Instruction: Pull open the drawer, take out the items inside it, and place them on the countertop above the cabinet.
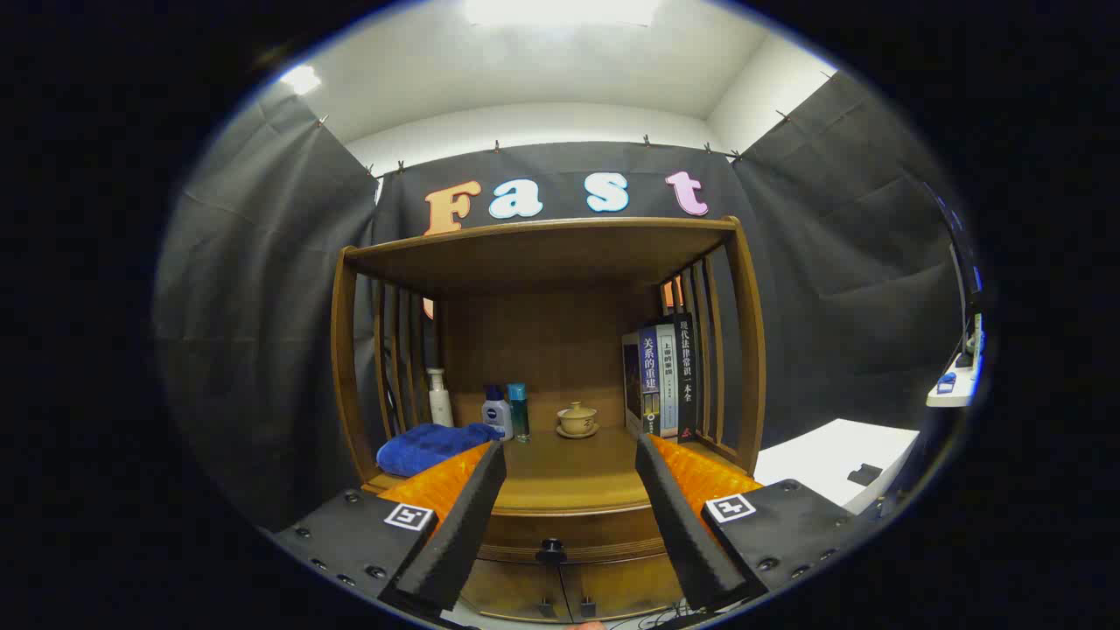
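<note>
A wooden cabinet with a hutch shelf stands ahead of me. Its drawer front sits shut under the countertop, with a small dark knob in the middle. My gripper is open, its fingers spread wide, and the knob lies low between them, some way ahead. Nothing is held. The drawer's contents are hidden.
On the countertop lie a folded blue towel, a white pump bottle, a dark-capped bottle, a teal bottle, a lidded tea cup on a saucer and several upright books. Two lower doors sit below the drawer. A white table stands to the right.
</note>
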`<action>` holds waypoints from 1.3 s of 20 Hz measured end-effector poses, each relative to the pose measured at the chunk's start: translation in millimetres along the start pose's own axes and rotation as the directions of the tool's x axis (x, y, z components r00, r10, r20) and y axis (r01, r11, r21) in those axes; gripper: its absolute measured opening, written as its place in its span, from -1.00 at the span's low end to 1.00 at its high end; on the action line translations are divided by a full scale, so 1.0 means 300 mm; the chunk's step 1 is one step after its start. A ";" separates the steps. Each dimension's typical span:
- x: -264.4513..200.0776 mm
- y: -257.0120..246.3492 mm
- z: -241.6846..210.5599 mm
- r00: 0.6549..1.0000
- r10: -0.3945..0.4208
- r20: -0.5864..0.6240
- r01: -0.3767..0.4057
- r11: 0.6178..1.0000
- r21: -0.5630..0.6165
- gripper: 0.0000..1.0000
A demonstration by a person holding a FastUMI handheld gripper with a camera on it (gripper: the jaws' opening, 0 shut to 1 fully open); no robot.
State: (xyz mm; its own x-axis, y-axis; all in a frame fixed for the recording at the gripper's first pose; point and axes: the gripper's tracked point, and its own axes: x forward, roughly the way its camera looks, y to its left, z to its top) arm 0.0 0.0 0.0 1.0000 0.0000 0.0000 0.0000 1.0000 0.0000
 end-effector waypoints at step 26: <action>0.038 0.003 -0.053 1.000 0.005 -0.030 -0.004 1.000 0.029 0.94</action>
State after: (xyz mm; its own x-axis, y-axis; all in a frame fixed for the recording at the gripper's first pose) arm 11.4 0.9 -16.0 0.9995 0.0047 -0.0298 -0.0039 0.9996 0.0291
